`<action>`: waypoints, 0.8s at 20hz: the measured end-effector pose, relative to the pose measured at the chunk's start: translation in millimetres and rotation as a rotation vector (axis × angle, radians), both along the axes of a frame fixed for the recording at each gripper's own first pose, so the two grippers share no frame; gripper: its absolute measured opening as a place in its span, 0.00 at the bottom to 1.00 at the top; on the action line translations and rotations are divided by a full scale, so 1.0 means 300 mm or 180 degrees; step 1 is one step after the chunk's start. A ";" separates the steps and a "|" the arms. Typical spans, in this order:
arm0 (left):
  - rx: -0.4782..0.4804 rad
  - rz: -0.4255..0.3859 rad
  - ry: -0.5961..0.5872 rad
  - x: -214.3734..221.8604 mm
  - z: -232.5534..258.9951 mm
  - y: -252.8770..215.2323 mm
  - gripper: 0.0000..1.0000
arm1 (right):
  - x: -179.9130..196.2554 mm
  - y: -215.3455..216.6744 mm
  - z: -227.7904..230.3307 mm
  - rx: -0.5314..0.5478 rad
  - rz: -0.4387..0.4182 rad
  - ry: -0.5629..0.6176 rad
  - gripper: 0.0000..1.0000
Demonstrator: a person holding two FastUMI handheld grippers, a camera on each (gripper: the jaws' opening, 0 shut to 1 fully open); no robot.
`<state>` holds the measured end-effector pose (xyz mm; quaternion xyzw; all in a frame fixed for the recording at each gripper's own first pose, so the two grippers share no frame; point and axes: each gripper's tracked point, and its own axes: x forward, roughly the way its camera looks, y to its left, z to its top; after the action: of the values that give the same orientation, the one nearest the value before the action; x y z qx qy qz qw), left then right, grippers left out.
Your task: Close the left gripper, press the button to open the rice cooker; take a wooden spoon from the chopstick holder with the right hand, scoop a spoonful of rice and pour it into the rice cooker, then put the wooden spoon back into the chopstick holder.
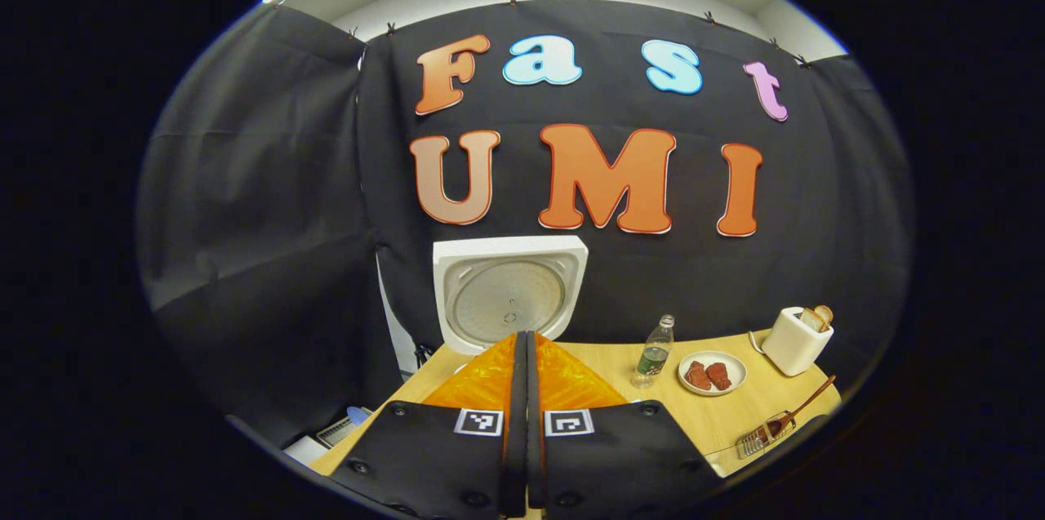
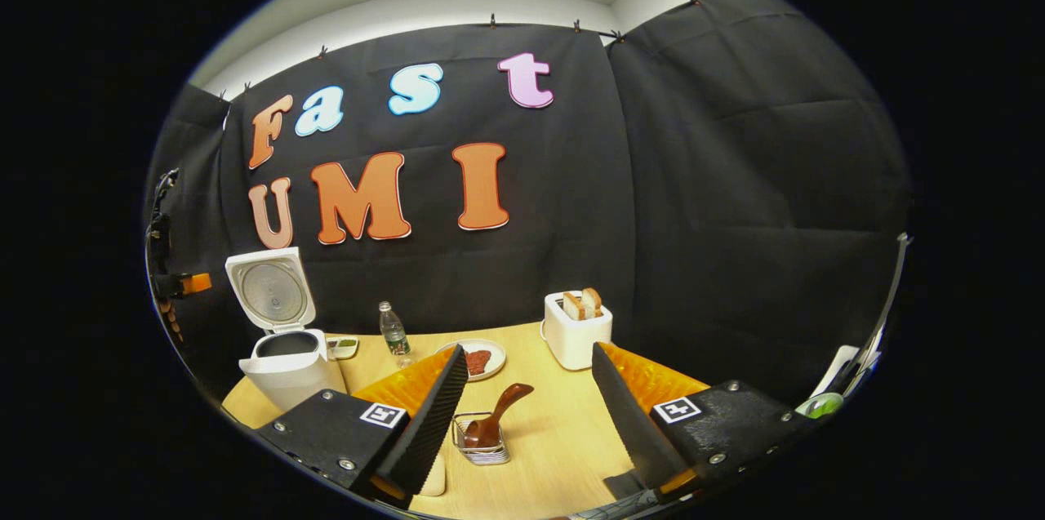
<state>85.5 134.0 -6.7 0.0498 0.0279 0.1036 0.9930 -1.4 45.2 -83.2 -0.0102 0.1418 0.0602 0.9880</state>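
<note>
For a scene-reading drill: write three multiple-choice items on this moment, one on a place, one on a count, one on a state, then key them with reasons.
1. Where is the wooden spoon?
A. In the chopstick holder
B. On the plate
C. Inside the rice cooker

2. How many bread slices stand in the toaster?
A. None
B. Two
C. Four

3. What is the rice cooker's lid doing?
A. Shut flat
B. Lying on the table
C. Standing open

Key: 1 A, its bowl sits in the wire holder, handle leaning out. 2 B, two slices poke from the top. 3 C, the lid is raised and the pot's mouth is exposed.
</note>
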 end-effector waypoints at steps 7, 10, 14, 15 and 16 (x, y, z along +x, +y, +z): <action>0.0002 0.0054 -0.0149 -0.171 0.111 0.020 0.06 | 0.120 0.056 -0.238 0.0138 0.0088 0.0335 0.94; 0.0020 0.0185 -0.0152 -0.220 0.126 0.067 0.06 | 0.172 0.085 -0.382 0.0200 0.0127 0.0594 0.95; 0.0073 0.0274 -0.0148 -0.288 0.127 0.099 0.38 | 0.229 0.100 -0.544 0.0334 0.0085 0.0936 0.95; 0.0051 0.0289 -0.0146 -0.298 0.126 0.109 0.38 | 0.244 0.107 -0.566 0.0407 0.0075 0.0988 0.95; 0.0021 0.0306 -0.0153 -0.312 0.127 0.117 0.39 | 0.252 0.113 -0.584 0.0474 0.0054 0.1036 0.95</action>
<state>-7.9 169.2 31.5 0.0491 0.0060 0.1525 0.9871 74.3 79.0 -258.5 0.0717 0.2949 0.0797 0.9495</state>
